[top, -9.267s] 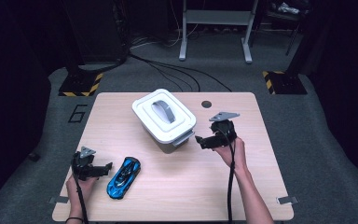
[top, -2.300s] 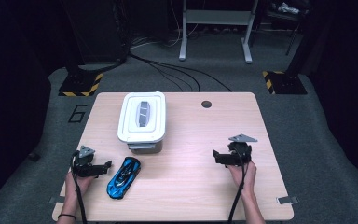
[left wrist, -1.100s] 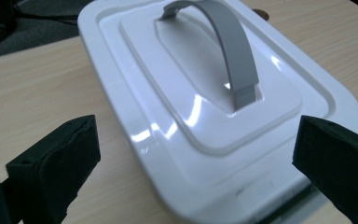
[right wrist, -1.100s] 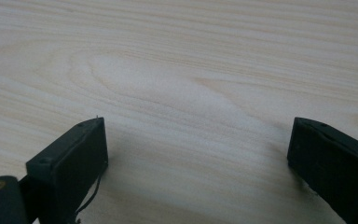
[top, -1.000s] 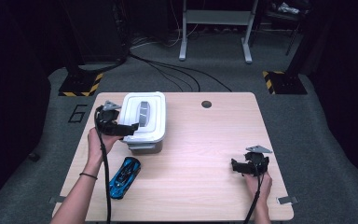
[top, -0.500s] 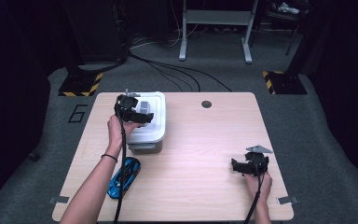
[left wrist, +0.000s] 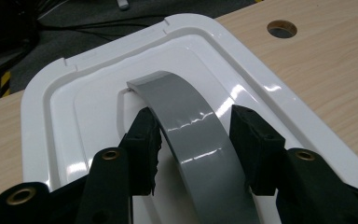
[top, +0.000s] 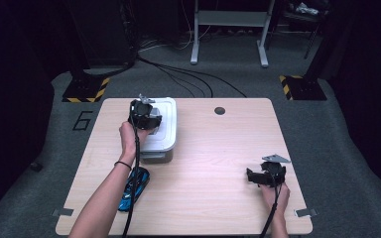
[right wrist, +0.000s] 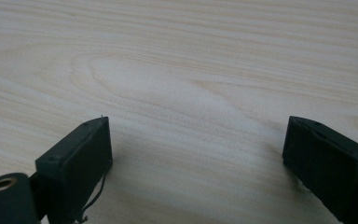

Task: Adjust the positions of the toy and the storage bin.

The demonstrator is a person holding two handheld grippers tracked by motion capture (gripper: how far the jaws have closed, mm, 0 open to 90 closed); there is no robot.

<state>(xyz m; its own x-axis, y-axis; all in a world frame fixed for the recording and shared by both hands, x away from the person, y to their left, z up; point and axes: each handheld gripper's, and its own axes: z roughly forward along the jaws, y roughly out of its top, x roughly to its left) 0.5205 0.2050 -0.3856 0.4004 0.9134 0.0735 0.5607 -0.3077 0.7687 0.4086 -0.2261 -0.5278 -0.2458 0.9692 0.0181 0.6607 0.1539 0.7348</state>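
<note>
The jaws of the left gripper (left wrist: 193,140) are straddling the grey arched handle (left wrist: 193,135) of the white lid (left wrist: 98,98); they have just been closing, with the handle between them, and the left pad is meeting the handle's edge while a narrow gap is showing at the right pad. The lidded white box (top: 158,131) is sitting near the table's (top: 218,148) far left corner, and the blue toy car (top: 134,186) is lying near the left front edge. For a sound grip, the pads should be centring on the crown of the handle before any lifting. The left forearm is reaching forward over the car, wrist bent down. The right gripper (top: 263,176) is resting near the right front corner, jaws spread wide over bare wood.
</note>
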